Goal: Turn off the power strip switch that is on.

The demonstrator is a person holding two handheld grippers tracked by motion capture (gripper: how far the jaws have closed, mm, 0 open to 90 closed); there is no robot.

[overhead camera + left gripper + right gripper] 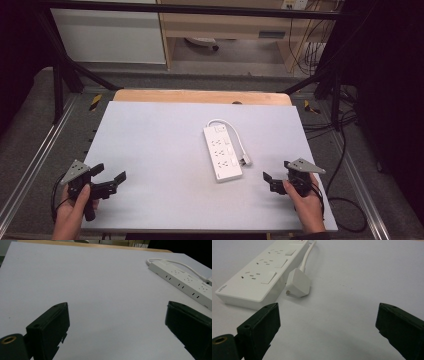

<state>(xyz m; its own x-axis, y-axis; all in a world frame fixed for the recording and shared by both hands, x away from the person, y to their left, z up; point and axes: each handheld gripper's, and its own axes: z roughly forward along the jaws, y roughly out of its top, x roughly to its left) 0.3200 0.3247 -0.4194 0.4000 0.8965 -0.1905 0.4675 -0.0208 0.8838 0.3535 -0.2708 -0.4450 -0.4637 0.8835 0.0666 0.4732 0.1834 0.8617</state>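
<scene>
Right of centre on the table (150, 150) lies a white power strip (222, 152), rigid, light, slick plastic; best pinched across its narrow body; right gripper (276, 181) and left gripper (111, 179) both gape wide, empty.

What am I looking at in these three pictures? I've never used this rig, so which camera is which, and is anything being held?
A person holds a two-jaw tool in each hand. The high view looks down on the table, with the left gripper and right gripper near its front edge. The other two views come from cameras riding on the grippers, looking along their black jaws. On the table lie a white power strip and its plug, joined by a cord. Both grippers stand open and hold nothing.
</scene>
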